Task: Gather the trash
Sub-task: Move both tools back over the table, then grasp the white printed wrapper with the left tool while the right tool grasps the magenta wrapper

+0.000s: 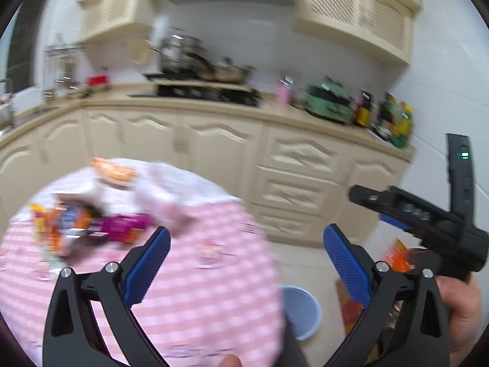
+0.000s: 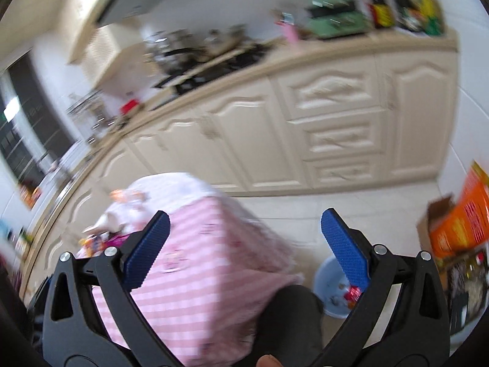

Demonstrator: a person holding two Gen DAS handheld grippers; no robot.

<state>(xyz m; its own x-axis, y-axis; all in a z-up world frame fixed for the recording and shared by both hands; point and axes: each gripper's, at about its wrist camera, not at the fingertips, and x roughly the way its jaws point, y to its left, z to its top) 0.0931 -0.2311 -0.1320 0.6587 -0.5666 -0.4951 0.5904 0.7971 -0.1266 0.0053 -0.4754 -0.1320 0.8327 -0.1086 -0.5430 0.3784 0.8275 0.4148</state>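
Note:
Both views are motion-blurred. A round table with a pink checked cloth (image 1: 198, 275) carries trash at its far left: a magenta wrapper (image 1: 122, 226), an orange and blue wrapper (image 1: 65, 223), and an orange packet (image 1: 114, 172) farther back. My left gripper (image 1: 246, 263) is open and empty above the table's right part. A light blue bin (image 1: 302, 312) stands on the floor right of the table. My right gripper (image 2: 244, 250) is open and empty, above the table edge (image 2: 195, 260) and the bin (image 2: 331, 290), which holds some scraps. The right gripper's body shows in the left wrist view (image 1: 428, 223).
Cream kitchen cabinets (image 1: 214, 146) and a counter with a stove, pots (image 1: 207, 70) and a green appliance (image 1: 330, 101) run behind the table. An orange cardboard box (image 2: 458, 220) sits on the floor at the right. Pale tiled floor (image 2: 305, 208) lies between table and cabinets.

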